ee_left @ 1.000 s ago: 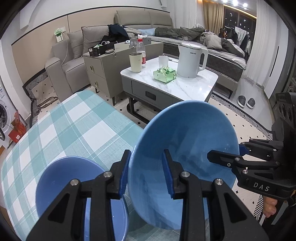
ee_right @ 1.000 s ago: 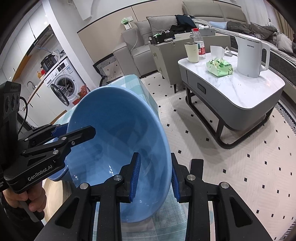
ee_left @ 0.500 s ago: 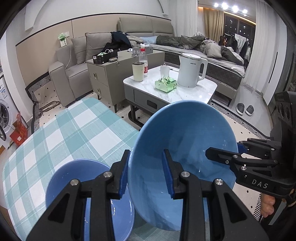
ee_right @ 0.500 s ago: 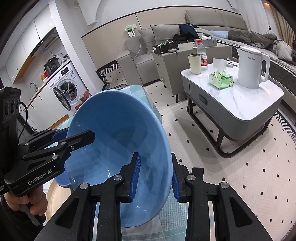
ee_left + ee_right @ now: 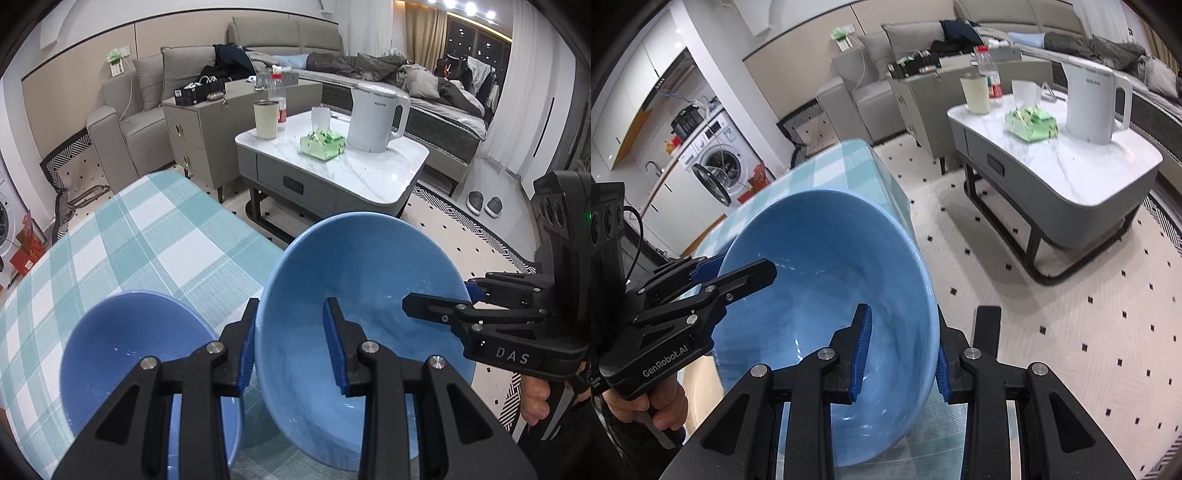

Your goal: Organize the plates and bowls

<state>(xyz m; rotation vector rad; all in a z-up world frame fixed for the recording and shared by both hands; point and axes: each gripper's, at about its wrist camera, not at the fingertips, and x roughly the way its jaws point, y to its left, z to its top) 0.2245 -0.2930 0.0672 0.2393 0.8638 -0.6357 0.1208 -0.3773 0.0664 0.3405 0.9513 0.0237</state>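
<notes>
A light blue bowl [image 5: 369,280] is held in the air above the checked table [image 5: 147,240], gripped on opposite rims. My left gripper [image 5: 291,347] is shut on its left rim. My right gripper [image 5: 901,350] is shut on its right rim; it shows at the right of the left wrist view [image 5: 469,295]. The same bowl fills the right wrist view [image 5: 831,280], where the left gripper [image 5: 713,273] holds the far rim. A second, darker blue bowl [image 5: 122,354] rests on the table below and to the left.
The teal checked table ends just beyond the bowls. Past it stands a white coffee table [image 5: 369,173] with a kettle [image 5: 373,118], tissue box [image 5: 323,142] and cup. A grey cabinet [image 5: 207,122] and sofa are behind. A washing machine [image 5: 716,166] stands at the left.
Both grippers have lifted the light blue bowl upward; the table and the second bowl now sit lower and farther away. The grips are unchanged.
</notes>
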